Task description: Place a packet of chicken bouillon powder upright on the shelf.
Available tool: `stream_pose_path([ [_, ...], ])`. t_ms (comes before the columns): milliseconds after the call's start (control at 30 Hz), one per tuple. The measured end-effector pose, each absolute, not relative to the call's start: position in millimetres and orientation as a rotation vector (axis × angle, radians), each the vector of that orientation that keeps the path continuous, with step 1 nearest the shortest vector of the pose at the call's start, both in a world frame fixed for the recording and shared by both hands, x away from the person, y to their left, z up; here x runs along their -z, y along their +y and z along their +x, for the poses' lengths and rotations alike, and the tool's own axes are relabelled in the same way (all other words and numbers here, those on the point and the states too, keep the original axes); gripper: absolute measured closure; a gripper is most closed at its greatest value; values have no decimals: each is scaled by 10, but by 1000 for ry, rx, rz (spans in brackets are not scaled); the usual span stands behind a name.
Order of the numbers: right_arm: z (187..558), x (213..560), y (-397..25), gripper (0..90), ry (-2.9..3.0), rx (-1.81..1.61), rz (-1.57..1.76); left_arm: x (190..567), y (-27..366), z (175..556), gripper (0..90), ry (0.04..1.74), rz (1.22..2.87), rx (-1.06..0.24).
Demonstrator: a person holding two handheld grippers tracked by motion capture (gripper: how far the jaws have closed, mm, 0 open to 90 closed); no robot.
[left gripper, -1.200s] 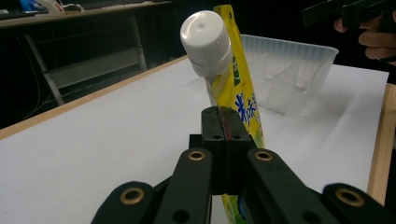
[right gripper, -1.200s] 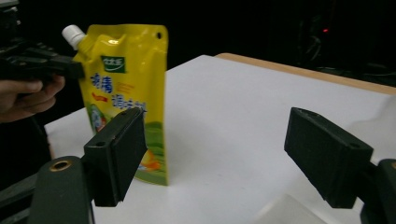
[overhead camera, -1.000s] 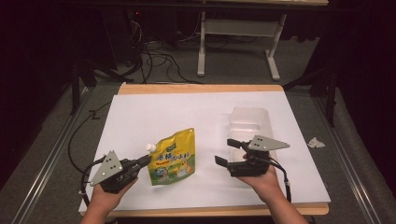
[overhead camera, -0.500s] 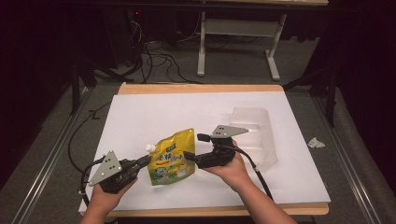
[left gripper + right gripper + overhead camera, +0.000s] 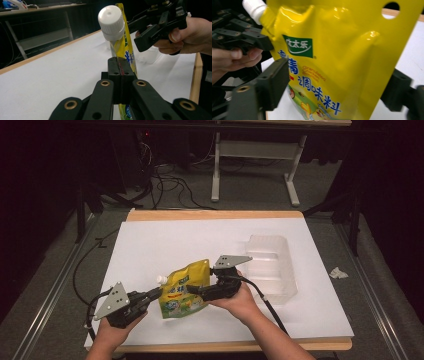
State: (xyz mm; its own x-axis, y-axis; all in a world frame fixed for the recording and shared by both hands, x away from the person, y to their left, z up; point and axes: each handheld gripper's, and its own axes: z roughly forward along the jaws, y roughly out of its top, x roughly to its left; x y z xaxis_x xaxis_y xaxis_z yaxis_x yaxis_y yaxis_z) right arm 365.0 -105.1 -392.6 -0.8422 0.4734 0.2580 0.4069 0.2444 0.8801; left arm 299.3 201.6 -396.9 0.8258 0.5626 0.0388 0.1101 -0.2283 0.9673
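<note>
A: Where is the yellow seasoning pouch (image 5: 186,289)?

B: It stands upright near the front of the white table (image 5: 165,240). The left gripper (image 5: 153,295) pinches its edge under the white cap (image 5: 111,19). The right gripper view shows the right gripper (image 5: 194,290) wide apart, the pouch between its jaws.

A: And the right?

B: A clear plastic tray (image 5: 272,265), then grey floor (image 5: 360,270) and a dark room.
</note>
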Motion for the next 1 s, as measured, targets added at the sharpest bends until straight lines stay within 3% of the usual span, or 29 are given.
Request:
stream_pose_path([
  [100, 3625, 3906, -1060, 349, 2420, -1678, 834, 3977, 2029, 2999, 900, 532, 1776, -461],
  [333, 3635, 3911, -1140, 665, 2427, -1700, 793, 4011, 2062, 3035, 887, 589, 1780, -474],
  [567, 3606, 3920, -1144, 850, 2465, -1739, 702, 4052, 2089, 3087, 859, 657, 1757, -465],
  [767, 3580, 3932, -1152, 898, 2480, -1763, 634, 4063, 2073, 3108, 765, 680, 1759, -464],
  [1000, 3550, 3944, -1166, 900, 2477, -1752, 627, 4095, 2089, 3132, 478, 726, 1762, -472],
])
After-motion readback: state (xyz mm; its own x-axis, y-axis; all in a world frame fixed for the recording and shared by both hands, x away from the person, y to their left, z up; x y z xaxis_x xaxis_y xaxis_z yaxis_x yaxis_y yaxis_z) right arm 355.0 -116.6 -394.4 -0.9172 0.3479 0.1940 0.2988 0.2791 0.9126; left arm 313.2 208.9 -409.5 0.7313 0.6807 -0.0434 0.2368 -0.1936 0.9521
